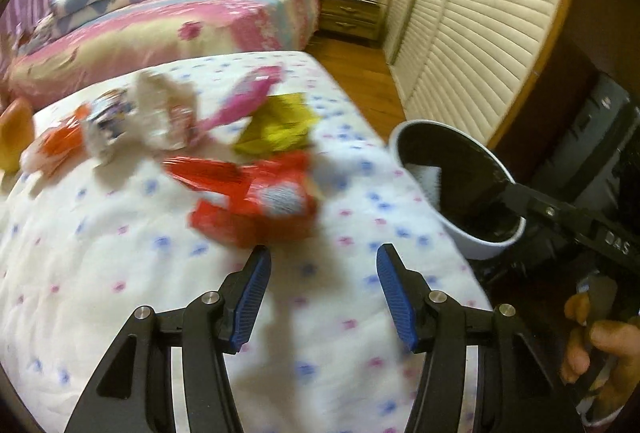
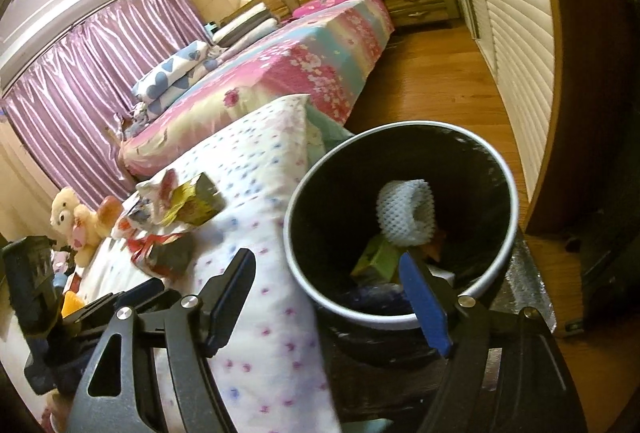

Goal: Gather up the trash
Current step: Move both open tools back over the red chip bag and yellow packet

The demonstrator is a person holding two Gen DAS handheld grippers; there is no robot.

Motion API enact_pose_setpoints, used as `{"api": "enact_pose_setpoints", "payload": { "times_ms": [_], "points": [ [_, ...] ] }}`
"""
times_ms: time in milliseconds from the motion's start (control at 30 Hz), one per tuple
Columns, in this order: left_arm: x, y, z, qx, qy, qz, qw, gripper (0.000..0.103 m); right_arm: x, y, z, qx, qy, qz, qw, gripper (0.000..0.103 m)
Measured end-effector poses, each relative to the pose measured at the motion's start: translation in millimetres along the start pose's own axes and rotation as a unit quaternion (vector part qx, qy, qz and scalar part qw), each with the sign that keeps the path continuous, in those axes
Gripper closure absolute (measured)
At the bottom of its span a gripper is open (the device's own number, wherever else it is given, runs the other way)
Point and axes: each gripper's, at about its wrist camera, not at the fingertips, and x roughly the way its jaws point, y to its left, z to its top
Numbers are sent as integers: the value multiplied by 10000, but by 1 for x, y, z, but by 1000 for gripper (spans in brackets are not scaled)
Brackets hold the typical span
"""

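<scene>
Several crumpled wrappers lie on the white dotted quilt: a red one, a yellow one, a pink one, a white one and an orange one. My left gripper is open above the quilt, its left fingertip just short of the red wrapper, nothing between its pads. A white trash bin with a black liner stands beside the bed. It holds a white foam net and a green box. My right gripper stands open and bare over the bin's near rim.
A plush bear sits at the quilt's far left. Behind is a large bed with pink bedding, a nightstand and louvred wardrobe doors along the wooden floor. A person's hand shows at lower right.
</scene>
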Motion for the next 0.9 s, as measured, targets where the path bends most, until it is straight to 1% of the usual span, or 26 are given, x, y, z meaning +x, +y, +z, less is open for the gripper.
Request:
{"api": "enact_pose_setpoints", "payload": {
  "times_ms": [300,433,500,600,700,767,900],
  "points": [
    [-17,53,-12,-534,-20,377,9979,48,10,33,-6,-248,91,223,9994,27],
    [-21,70,-17,-731,-2,348,9967,48,19,45,-7,-345,175,320,9987,27],
    [-24,71,-20,-757,-15,217,9969,48,23,50,-8,-391,206,339,9984,27],
    [-25,60,-21,-648,-34,-10,9979,43,25,54,-7,-410,160,320,9985,27],
    [-19,50,-16,-548,-57,-135,9984,38,25,51,-4,-306,125,311,9990,27],
    [-12,42,-10,-519,-52,-132,9985,32,25,49,-3,-272,122,253,9992,27],
    [2,42,2,-687,-51,79,9976,31,25,43,-2,-166,103,164,9997,27]
  ]
}}
